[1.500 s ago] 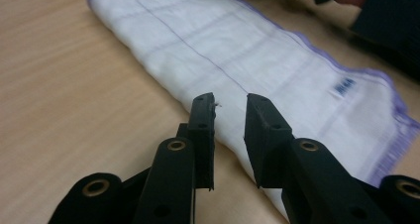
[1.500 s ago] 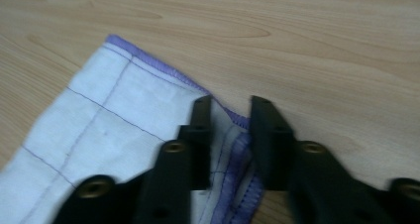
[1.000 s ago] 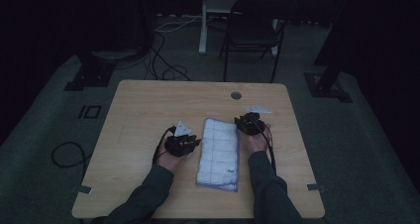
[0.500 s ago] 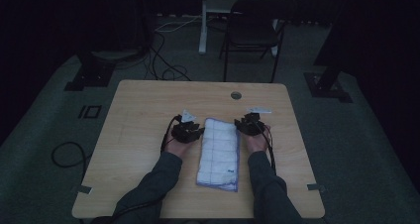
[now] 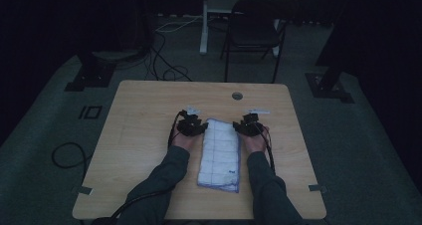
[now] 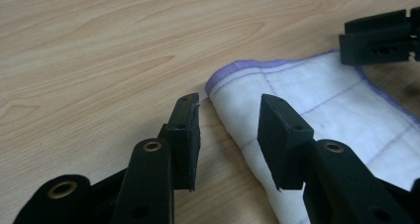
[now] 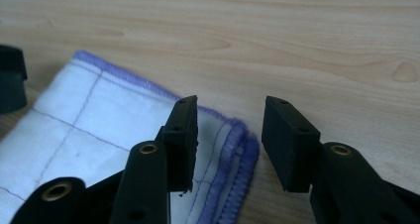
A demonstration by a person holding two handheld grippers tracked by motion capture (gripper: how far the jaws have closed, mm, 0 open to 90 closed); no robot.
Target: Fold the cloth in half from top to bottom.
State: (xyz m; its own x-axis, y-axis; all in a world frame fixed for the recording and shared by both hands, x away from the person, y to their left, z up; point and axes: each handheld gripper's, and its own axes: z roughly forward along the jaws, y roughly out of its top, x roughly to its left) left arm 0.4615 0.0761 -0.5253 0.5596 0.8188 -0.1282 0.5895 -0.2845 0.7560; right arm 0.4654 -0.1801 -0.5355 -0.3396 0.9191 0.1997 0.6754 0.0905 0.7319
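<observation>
Now the folded cloth point(image 5: 220, 153) lies flat mid-tabletop point(image 5: 144, 110), with the left tool point(image 6: 228, 135) and right tool point(image 7: 229, 140) straddling its far corners, gaps just widened, pinching nothing. Likely a fold step; next, each must close on its corner.

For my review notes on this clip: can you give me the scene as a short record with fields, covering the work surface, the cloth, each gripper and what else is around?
surface: wooden table
cloth: folded white cloth with purple edging, lying flat between the hands
left gripper: jaws apart and just been opening, straddling the cloth's far left corner, pads not pressing it
right gripper: jaws apart and just been opening, over the cloth's far right corner, nothing gripped
background: dark chair beyond the table, cables on the floor
</observation>
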